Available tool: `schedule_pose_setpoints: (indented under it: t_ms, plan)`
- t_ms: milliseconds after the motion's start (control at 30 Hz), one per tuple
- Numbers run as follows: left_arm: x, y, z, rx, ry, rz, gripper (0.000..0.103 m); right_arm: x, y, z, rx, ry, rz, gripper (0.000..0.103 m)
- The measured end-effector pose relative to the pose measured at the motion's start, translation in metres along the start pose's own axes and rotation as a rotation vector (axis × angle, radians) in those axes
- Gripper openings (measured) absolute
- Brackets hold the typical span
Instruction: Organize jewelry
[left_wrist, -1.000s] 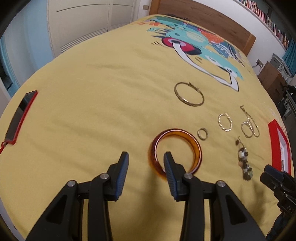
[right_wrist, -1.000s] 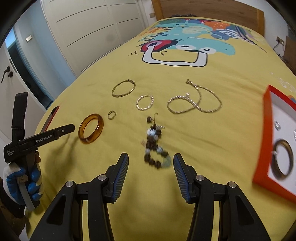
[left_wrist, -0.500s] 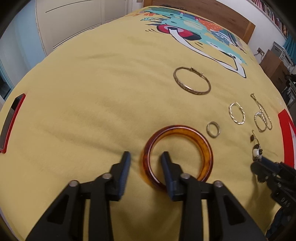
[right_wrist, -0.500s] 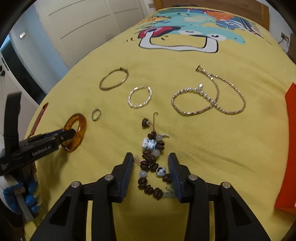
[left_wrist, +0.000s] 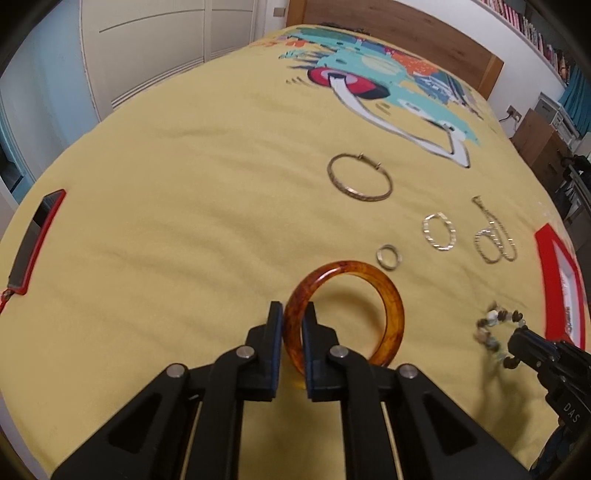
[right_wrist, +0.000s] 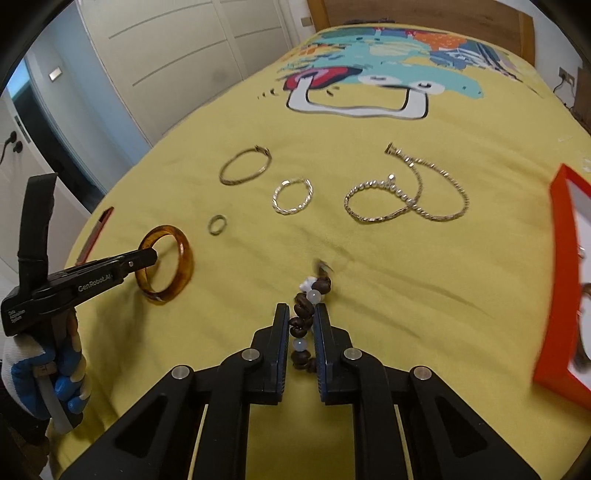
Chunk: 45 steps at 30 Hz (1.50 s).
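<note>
On a yellow bedspread, my left gripper (left_wrist: 293, 314) has its jaws closing, and the blue pads pinch the near rim of an amber bangle (left_wrist: 391, 306), which stands tilted up off the cloth. The right wrist view shows the same bangle (right_wrist: 181, 254) held at the left gripper's tip (right_wrist: 147, 256). My right gripper (right_wrist: 301, 317) is closing too, with a brown and white beaded bracelet (right_wrist: 308, 302) squeezed between its pads and its loose end hanging blurred. In the left wrist view those beads (left_wrist: 491, 332) dangle from the right gripper (left_wrist: 517, 341).
Beyond lie a thin metal bangle (left_wrist: 360, 181), a small ring (left_wrist: 388, 256), a twisted hoop (left_wrist: 438, 232) and a looped chain (right_wrist: 406, 195). A red box (right_wrist: 561, 258) with a white lining sits at the right. A red-cased phone (left_wrist: 35, 236) lies far left. A gloved hand (right_wrist: 40, 373) grips the left tool.
Both pairs of jaws have narrowed from wide apart onto their pieces. The amber bangle has tipped up from lying flat, and the beaded bracelet has come up off the bedspread.
</note>
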<state>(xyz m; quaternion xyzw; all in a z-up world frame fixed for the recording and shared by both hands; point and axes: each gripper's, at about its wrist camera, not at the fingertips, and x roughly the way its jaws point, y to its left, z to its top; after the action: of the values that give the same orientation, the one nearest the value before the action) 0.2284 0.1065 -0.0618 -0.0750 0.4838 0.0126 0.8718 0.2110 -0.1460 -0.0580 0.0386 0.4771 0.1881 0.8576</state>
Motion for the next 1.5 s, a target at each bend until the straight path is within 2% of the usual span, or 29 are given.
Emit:
schedule_pose_setpoints:
  t_ms: [400, 700, 867, 1133, 1500]
  plan:
    - [-0.09, -0.004, -0.037, 0.013, -0.086, -0.018, 0.009, -0.099, 0.01, -0.043, 0.013, -0.119, -0.011, 0.01]
    - [-0.141, -0.035, -0.061, 0.06, -0.134, -0.041, 0.009, -0.167, 0.001, -0.08, 0.025, -0.225, -0.023, 0.01]
    - [-0.161, -0.07, -0.068, 0.118, -0.148, -0.076, 0.009, -0.197, -0.017, -0.095, 0.061, -0.281, -0.031, 0.01]
    - [-0.166, -0.136, -0.07, 0.222, -0.131, -0.131, 0.009, -0.235, -0.067, -0.111, 0.14, -0.354, -0.063, 0.01]
    - [-0.142, -0.24, -0.046, 0.343, -0.093, -0.208, 0.009, -0.245, -0.144, -0.097, 0.2, -0.353, -0.13, 0.01]
